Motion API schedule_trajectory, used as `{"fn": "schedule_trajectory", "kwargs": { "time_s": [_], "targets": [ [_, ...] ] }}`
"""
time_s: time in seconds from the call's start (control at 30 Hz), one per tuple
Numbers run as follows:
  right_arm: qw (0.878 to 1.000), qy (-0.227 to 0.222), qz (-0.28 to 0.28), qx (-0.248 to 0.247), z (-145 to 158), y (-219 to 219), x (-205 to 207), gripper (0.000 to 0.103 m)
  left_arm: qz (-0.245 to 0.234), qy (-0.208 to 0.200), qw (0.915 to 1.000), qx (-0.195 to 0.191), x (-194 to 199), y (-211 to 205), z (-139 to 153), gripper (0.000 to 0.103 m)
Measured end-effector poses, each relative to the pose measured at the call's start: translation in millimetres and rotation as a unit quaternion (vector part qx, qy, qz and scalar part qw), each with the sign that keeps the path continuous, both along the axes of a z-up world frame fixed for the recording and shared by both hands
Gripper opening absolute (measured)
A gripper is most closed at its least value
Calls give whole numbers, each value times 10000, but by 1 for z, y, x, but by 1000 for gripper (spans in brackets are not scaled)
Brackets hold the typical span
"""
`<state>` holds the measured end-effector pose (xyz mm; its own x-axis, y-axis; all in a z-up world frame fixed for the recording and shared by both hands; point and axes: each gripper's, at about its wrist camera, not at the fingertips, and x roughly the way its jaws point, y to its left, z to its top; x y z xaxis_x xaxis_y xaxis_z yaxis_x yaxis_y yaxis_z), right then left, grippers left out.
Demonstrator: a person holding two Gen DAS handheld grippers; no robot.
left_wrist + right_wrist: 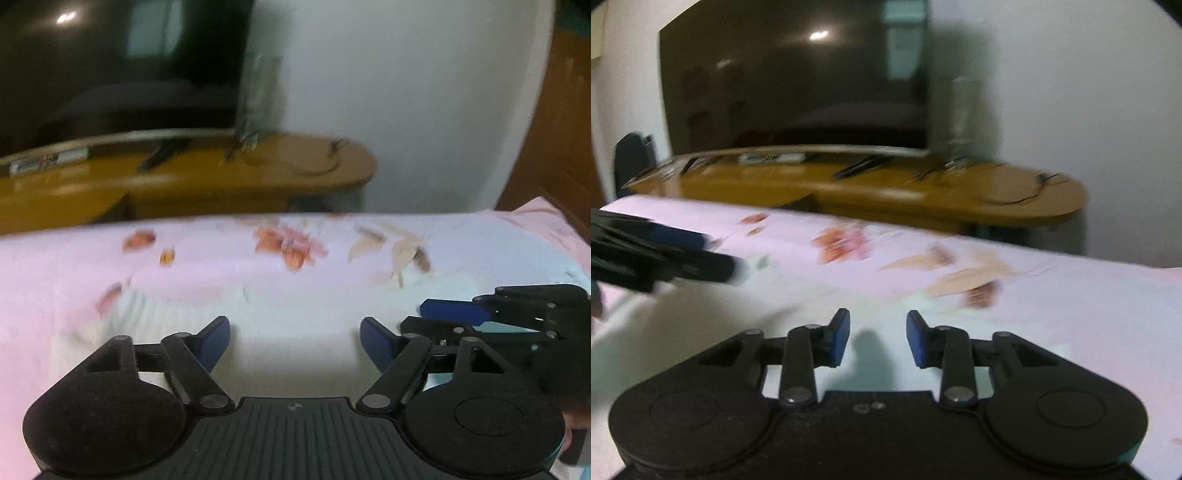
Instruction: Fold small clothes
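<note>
A white garment [155,317] lies flat on a bed, under and ahead of both grippers; blur hides its outline. In the left wrist view my left gripper [293,332] is open over it, its blue pads wide apart with only cloth showing below. My right gripper [413,317] reaches in from the right edge, close beside the left one. In the right wrist view my right gripper [877,325] is open with a narrower gap and nothing between the pads, above the same white garment [701,332]. My left gripper [720,253] enters that view from the left.
The bed carries a pink sheet with orange flowers [288,243]. Beyond its far edge stands a low wooden TV cabinet [923,192] with a dark television [794,81] and small items on it. A white wall [406,92] rises behind, with brown wood at the far right.
</note>
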<state>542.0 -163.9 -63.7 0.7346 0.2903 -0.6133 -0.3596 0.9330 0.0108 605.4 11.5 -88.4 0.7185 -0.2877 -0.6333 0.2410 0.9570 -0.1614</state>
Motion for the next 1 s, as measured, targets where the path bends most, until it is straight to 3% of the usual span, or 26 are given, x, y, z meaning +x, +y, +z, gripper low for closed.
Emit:
{"fn": "schedule_trajectory", "kwargs": {
  "time_s": [0.07,0.17,0.3,0.43,0.53,0.63,0.73,0.87,1.0],
  "targets": [
    [9998,108,124,-126,-6,9,-1,28,178,69,9993,330,0,-5,-11,77],
    [9995,69,75,-288,-12,10,-1,33,243,-80,9986,459,-6,-2,-21,77],
    [9983,-60,-331,-477,-12,-13,-7,33,431,-141,9974,555,-8,28,-21,77],
    [9899,-58,-1270,-622,-10,-64,-5,34,585,-171,9967,531,-13,65,-21,77],
    [9901,123,-1326,-441,-12,-83,-3,48,495,-152,9964,669,-13,61,-19,78],
    [9889,-30,-1383,-533,-1,-76,-12,45,555,-253,9970,479,-28,56,-2,78],
    [9961,-275,-839,-3,13,-57,-41,43,441,-426,9973,393,-51,36,9,78],
    [9999,-102,-11,-54,0,-4,-64,40,317,-148,9988,329,-63,3,-4,78],
    [9993,-16,169,-331,-13,17,-78,41,375,-205,9967,692,-85,-1,-15,78]
  ]
}}
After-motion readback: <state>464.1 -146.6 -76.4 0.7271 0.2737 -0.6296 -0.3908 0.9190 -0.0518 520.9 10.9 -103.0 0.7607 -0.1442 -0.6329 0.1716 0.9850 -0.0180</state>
